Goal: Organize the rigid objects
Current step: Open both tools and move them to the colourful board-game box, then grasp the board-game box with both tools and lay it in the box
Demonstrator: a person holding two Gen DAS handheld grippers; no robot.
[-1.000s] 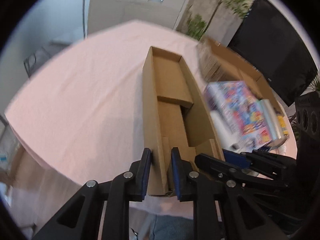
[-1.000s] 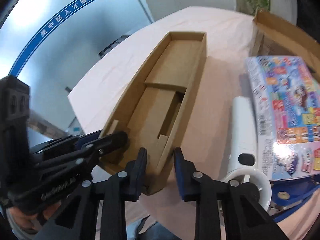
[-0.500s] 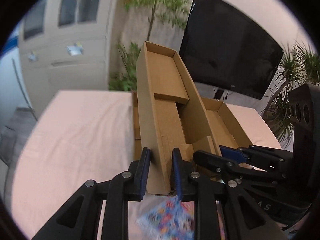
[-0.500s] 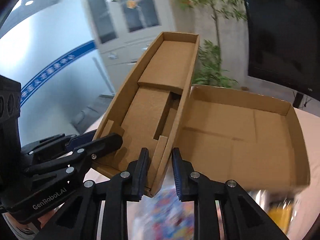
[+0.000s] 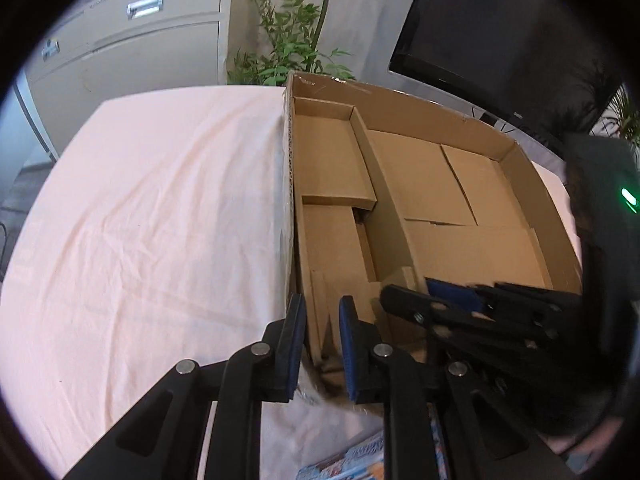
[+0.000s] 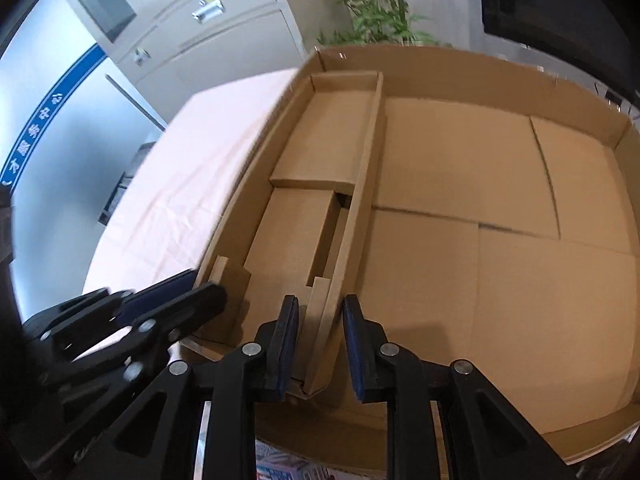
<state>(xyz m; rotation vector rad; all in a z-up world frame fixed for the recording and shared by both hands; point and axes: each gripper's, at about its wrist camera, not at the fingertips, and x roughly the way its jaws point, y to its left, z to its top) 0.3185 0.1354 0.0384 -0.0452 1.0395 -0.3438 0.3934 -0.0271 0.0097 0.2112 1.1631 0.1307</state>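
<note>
A long narrow cardboard tray (image 5: pixel 332 184) with an inner insert lies inside a large open cardboard box (image 5: pixel 472 200), against the box's left wall. My left gripper (image 5: pixel 320 340) straddles the tray's near left corner and the box's left wall, its jaws slightly apart. My right gripper (image 6: pixel 320 344) straddles the tray's right wall (image 6: pixel 352 216) at the near end, jaws slightly apart with a gap on the right side. The tray (image 6: pixel 316 184) and the box (image 6: pixel 500 208) fill the right wrist view.
The box stands on a table with a pink cloth (image 5: pixel 152 216). A colourful printed pack (image 5: pixel 360 464) lies at the near edge under the grippers. Grey cabinets (image 5: pixel 132 32), a plant (image 5: pixel 288 52) and a black screen (image 5: pixel 500 32) stand behind.
Both grippers carried the narrow tray up off the table, swung it over and lowered it into the large box along its left wall. The jaws have widened a little.
</note>
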